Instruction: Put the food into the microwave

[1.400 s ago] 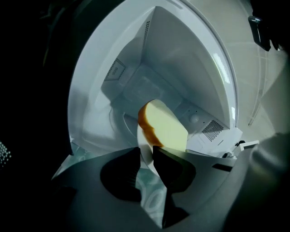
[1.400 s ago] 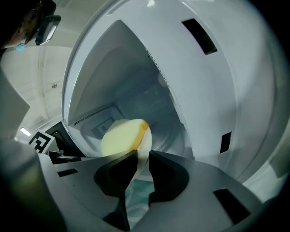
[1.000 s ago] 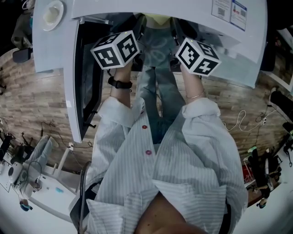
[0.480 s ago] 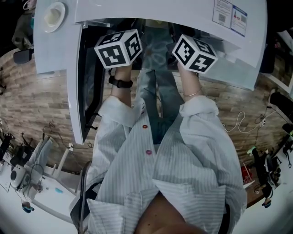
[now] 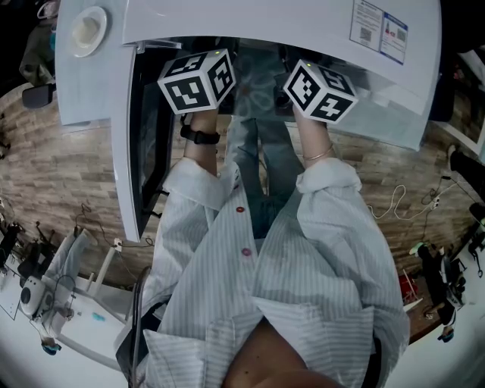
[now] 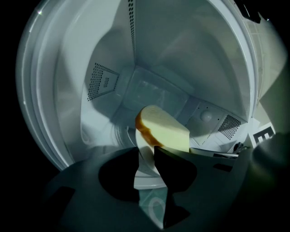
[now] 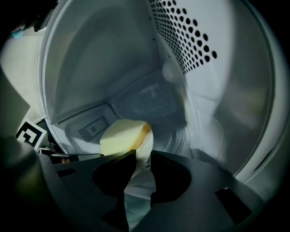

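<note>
Opening: the door [image 5: 121,174] of the microwave [image 5: 265,17] is being kept swung wide to the microwave's left. Its front mouth is being left free except for the two claws being reached in side by side.
Room inside: the white cavity walls are being seen well apart from the food on both sides, and free height is being left above it.
Left claw [image 6: 146,148]: being released inside the microwave. Its jaws have just been opening, and the rim of the plate [image 6: 146,174] is lying in the narrow gap, no longer being pinched.
Right claw [image 7: 143,153]: likewise being released. Its jaws have just been opening around the opposite rim of the plate.
Food: one bread slice [image 6: 163,129], pale with a brown crust, is being carried on the plate inside the microwave, over the middle of its floor.
Writing: a sticker [image 5: 379,21] is being shown on the microwave's top, toward its right. It bears a square code and blue print too small to be read. Black-and-white squares are being shown on the marker cubes [image 5: 197,79].
Counts: two claws, two marker cubes, one plate, one bread slice, one door, one sticker. One round white dish [image 5: 87,26] is also being seen on the surface left of the microwave.
</note>
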`<state>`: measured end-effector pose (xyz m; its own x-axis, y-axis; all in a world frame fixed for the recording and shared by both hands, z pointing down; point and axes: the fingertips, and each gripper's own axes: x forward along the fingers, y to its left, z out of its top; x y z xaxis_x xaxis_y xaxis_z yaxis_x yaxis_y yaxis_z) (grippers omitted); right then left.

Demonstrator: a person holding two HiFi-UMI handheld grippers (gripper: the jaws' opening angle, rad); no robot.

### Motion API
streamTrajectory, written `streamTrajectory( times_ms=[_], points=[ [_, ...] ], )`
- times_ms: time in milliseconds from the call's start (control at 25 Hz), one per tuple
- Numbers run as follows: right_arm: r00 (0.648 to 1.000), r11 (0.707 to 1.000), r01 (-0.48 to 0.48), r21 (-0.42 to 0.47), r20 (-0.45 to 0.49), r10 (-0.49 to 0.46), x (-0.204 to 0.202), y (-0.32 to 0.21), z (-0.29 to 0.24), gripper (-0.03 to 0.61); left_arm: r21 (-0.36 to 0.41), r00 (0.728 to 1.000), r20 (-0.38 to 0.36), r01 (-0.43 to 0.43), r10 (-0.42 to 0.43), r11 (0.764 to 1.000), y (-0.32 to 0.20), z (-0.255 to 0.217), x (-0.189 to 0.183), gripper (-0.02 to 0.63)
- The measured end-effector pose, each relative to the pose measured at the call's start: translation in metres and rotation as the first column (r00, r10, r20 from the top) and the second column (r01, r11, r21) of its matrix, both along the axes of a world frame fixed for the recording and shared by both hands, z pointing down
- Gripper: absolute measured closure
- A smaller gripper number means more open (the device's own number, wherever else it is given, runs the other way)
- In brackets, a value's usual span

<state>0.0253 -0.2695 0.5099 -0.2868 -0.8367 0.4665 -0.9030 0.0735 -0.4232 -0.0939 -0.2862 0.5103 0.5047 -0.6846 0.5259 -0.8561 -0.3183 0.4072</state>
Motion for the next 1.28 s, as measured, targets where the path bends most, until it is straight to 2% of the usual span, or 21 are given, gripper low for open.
streamTrajectory(
  times_ms=[320, 480, 720, 1080, 1280],
  points=[
    [1.0, 1.0, -0.002, 0.002, 0.025, 0.002, 0.0, -0.001, -0.002, 0.458, 0.013, 1.0, 0.004, 0.016, -0.016, 1.0, -0.001, -0.002, -0.003, 0.503],
    [1.0, 1.0, -0.001, 0.001, 0.009, 0.001, -0.001, -0.001, -0.001, 0.455, 0.015, 1.0, 0.009, 0.013, -0.013, 1.0, 0.001, 0.002, -0.003, 0.502],
    [1.0, 1.0, 0.003, -0.005, -0.014, -0.004, -0.019, -0.007, 0.003, 0.422, 0.027, 1.0, -0.012, 0.026, -0.026, 0.999, -0.005, 0.004, -0.023, 0.502],
    [1.0, 1.0, 0.0, 0.014, -0.029, 0.0, -0.02, 0.0, -0.006, 0.414, 0.054, 1.0, -0.016, 0.017, -0.017, 0.998, 0.005, -0.004, -0.021, 0.502],
    [1.0, 1.0, 0.013, 0.012, 0.0, -0.013, -0.023, 0.009, -0.01, 0.414, 0.061, 1.0, -0.023, 0.009, -0.007, 0.998, 0.014, -0.011, -0.019, 0.502]
  ],
)
